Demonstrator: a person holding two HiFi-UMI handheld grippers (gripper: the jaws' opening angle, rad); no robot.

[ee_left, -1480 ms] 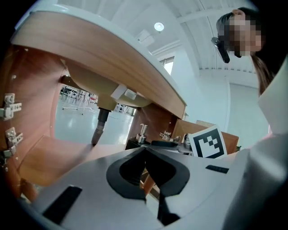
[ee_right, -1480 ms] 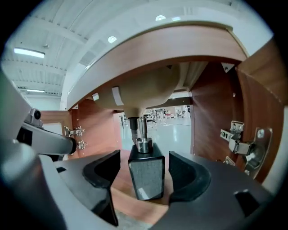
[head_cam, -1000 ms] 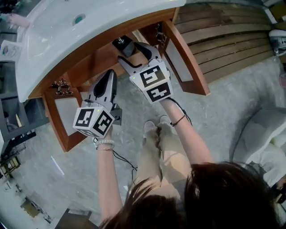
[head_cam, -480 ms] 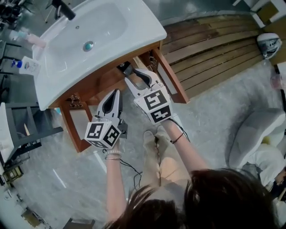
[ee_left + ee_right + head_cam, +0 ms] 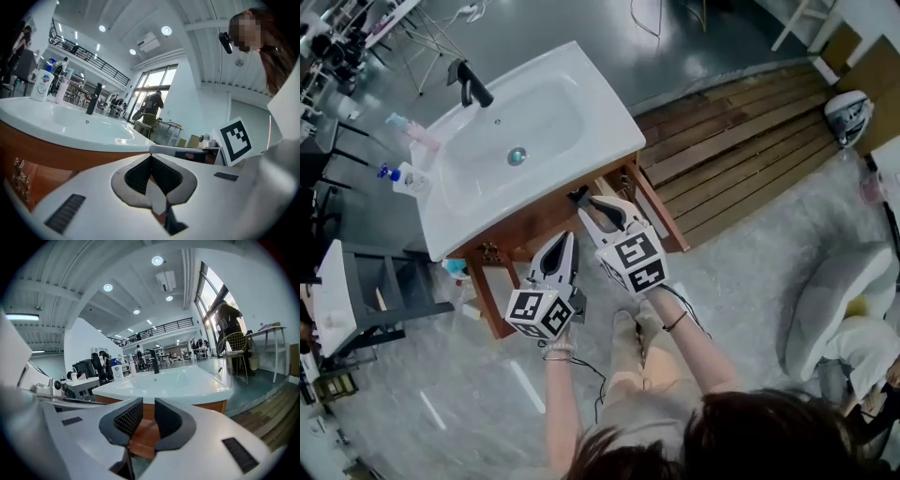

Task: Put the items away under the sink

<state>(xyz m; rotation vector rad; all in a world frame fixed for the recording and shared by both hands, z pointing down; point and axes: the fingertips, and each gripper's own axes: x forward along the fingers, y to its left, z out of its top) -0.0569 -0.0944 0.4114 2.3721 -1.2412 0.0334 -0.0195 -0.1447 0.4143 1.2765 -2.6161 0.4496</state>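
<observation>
My left hand-held gripper (image 5: 566, 242) is clenched on nothing. My right hand-held gripper (image 5: 587, 201) has just been closing, with a thin gap left between its pads and nothing in it. Just beyond, the wooden cabinet (image 5: 546, 217) under the sink (image 5: 581, 112) stands open, its inside hidden from me. Farther back, a white bottle (image 5: 405, 176) and a pink bottle (image 5: 420, 138) stand on the rim near the faucet (image 5: 469, 82). I judge those remain to be stowed.
</observation>
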